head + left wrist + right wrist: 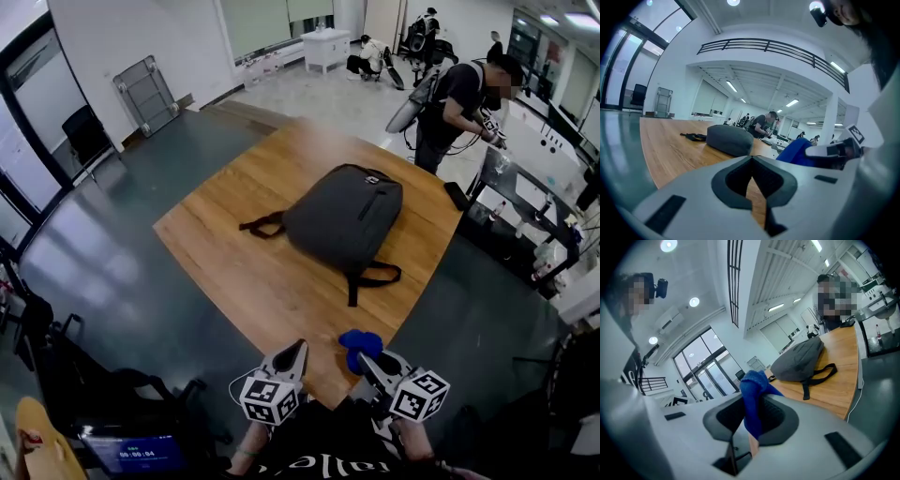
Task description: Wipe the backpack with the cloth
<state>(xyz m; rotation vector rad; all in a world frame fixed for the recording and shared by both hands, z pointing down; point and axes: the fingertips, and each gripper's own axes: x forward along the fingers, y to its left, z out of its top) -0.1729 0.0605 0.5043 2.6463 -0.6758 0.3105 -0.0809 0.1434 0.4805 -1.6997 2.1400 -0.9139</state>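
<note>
A dark grey backpack (pixel 342 220) lies flat on the wooden table (pixel 244 272), its black straps trailing left and toward me. Both grippers hover over the table's near edge, well short of the bag. My right gripper (pixel 371 362) is shut on a blue cloth (pixel 361 344); in the right gripper view the cloth (pixel 754 399) hangs bunched between the jaws of that gripper (pixel 752 405), with the backpack (pixel 799 359) beyond. My left gripper (pixel 292 360) is shut and empty. In the left gripper view, past that gripper (pixel 751 161), the backpack (pixel 729 138) lies ahead and the cloth (pixel 794 150) shows at right.
A person (pixel 459 103) stands at the table's far right corner beside a counter (pixel 539 211). A small dark flat object (pixel 457 195) lies on the table's right edge. A folded cart (pixel 145 94) leans on the back wall. Dark bags and a screen (pixel 131 452) sit at my lower left.
</note>
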